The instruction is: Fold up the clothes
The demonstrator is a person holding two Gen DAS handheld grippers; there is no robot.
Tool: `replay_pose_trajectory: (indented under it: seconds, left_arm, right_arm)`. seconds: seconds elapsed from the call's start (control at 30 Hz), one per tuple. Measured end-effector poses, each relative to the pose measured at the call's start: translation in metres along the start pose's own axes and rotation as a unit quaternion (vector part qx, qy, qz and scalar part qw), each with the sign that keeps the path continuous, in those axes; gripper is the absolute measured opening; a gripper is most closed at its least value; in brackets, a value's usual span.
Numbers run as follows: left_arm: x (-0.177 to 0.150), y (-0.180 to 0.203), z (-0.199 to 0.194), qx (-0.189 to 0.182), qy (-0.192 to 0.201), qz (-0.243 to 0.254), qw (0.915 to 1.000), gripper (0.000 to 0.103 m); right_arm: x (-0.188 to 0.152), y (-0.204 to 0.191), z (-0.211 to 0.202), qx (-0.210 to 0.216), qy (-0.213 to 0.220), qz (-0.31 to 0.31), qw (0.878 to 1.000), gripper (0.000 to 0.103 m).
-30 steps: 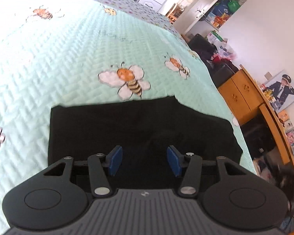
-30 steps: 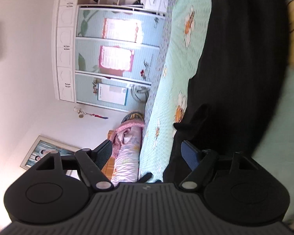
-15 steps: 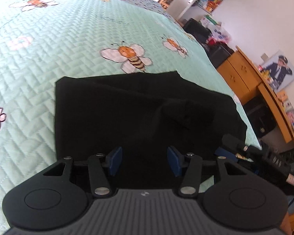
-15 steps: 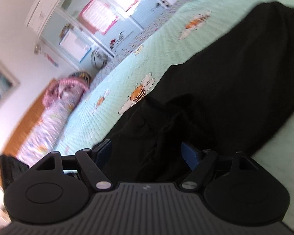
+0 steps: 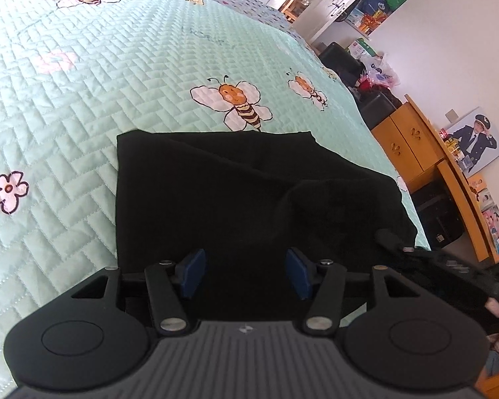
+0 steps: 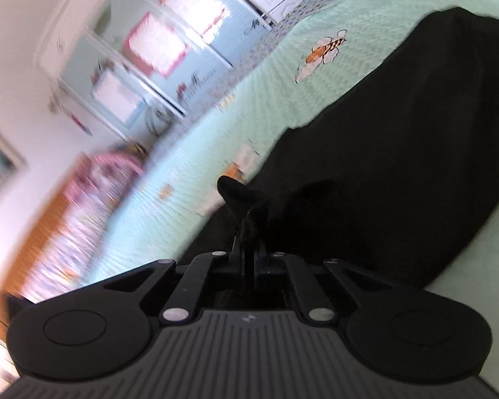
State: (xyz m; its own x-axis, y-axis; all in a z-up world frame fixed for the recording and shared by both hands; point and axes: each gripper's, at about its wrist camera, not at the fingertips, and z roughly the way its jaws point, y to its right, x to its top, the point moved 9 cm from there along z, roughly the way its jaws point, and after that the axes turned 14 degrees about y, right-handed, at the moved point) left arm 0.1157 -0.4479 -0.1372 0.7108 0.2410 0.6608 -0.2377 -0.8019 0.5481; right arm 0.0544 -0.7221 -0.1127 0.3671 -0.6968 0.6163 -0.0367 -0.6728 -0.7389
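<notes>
Pinching a soft black garment (image 6: 399,166) by its near corner, on a bee-print quilt (image 5: 83,99)

Judging by the limp tuft standing up from the clamp, the cloth is light, floppy and not fragile; it should sag and drag unless taken at corners or hems; the right gripper (image 6: 248,249) is closed on such a bunched edge; the left gripper (image 5: 244,274) hangs over the near hem, its jaws opening, blue pads (image 5: 191,272) apart with nothing pressed between them; the garment looks plain, matte, partly folded into a rough rectangle with a raised wrinkle toward its right side.
</notes>
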Motion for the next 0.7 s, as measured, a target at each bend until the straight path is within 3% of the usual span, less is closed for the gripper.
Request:
replay_pose_trajectory:
  seconds: [0.13,0.23,0.37,0.47,0.6,0.7]
  left_arm:
    - [-0.005,-0.001,-0.001,-0.003,-0.007,0.005,1.0000,0.060]
    - [-0.005,-0.002,-0.005,0.004,-0.008,0.007,0.9999,0.060]
    - [-0.005,-0.002,-0.017,0.012,-0.005,0.007,0.9999,0.060]
    - [-0.007,-0.007,-0.026,0.015,-0.001,-0.010,0.9998,0.061]
    - [-0.006,-0.016,-0.032,0.017,0.006,-0.049,0.9986,0.061]
    - [0.002,-0.022,-0.035,0.031,0.023,-0.062,0.9973,0.061]
  right_arm:
    - [-0.004,0.028,-0.001,-0.043,-0.023,0.006,0.999,0.005]
    - [-0.012,0.046,0.006,-0.046,-0.024,0.040,0.998,0.006]
    - [-0.008,0.043,0.001,-0.053,-0.015,0.023,0.998,0.013]
    - [0.002,0.040,-0.015,-0.061,0.003,0.014,0.998,0.026]
    - [0.010,0.051,-0.029,-0.066,0.027,0.051,0.996,0.060]
    - [0.008,0.053,-0.025,-0.061,0.025,0.050,0.997,0.062]
